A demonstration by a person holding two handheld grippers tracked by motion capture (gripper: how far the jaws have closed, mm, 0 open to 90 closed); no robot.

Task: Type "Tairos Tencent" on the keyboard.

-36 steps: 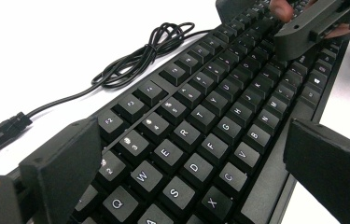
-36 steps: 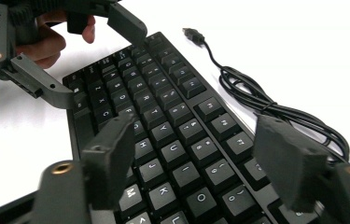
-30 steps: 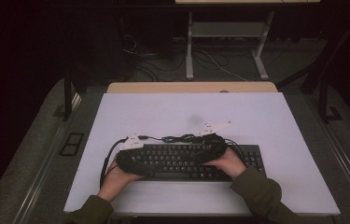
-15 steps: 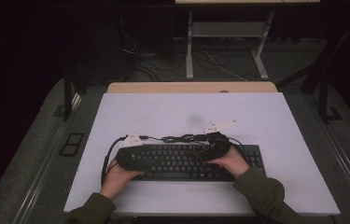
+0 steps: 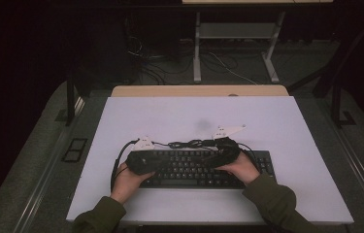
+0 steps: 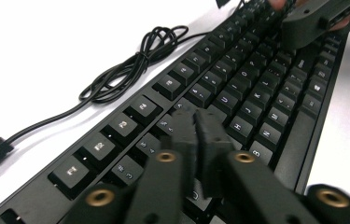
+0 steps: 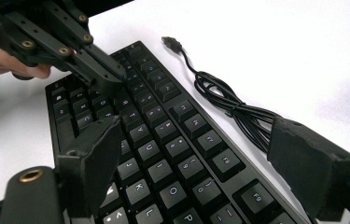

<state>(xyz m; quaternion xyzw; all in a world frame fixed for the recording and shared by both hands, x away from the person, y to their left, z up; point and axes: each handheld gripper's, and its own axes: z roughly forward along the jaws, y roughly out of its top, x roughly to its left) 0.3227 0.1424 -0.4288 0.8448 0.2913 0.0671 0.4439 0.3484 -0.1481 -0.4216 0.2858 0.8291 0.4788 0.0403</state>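
A black keyboard (image 5: pixel 189 171) lies on the white table (image 5: pixel 170 116), with its bundled cable (image 5: pixel 189 143) just behind it. My left gripper (image 5: pixel 153 164) hovers over the keyboard's left half. In the left gripper view its jaws (image 6: pixel 196 128) have just closed pad to pad above the keys (image 6: pixel 238 126), with nothing between them. My right gripper (image 5: pixel 218 158) is over the right half. Its jaws (image 7: pixel 200 163) stand wide open, one pad (image 7: pixel 93 156) over the keys and the other (image 7: pixel 312 172) past the keyboard's rear edge. The left gripper (image 7: pixel 109 79) also shows there, shut.
The coiled cable (image 7: pixel 238 112) ends in a loose USB plug (image 7: pixel 170 43) on the bare tabletop. A wooden strip (image 5: pixel 199 91) edges the table's far side. Beyond it are desk legs (image 5: pixel 196 48) and floor cables. Grey floor flanks the table.
Both hands hover over the keyboard much as before. No clear shift shows in the high view.
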